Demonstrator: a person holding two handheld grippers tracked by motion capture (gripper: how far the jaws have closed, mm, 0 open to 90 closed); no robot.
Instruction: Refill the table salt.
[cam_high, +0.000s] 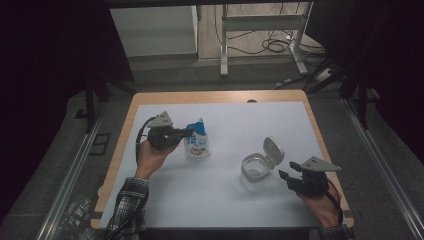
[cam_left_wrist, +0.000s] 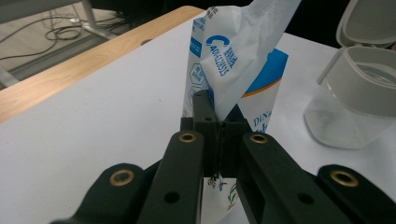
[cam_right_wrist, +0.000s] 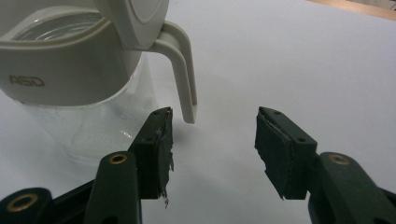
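A white and blue printed pouch stands upright on the white table mat. My left gripper is shut on the pouch's upper left edge; in the left gripper view the pads pinch the thin film of the pouch. A clear glass jar with a grey rim and its flip lid standing open sits to the right. My right gripper is open just right of the jar; in the right gripper view nothing lies between its fingertips, and the jar is at the upper left.
The white mat covers a wooden table. Beyond the far edge are a floor with cables and metal table legs. Dark drapes close in both sides.
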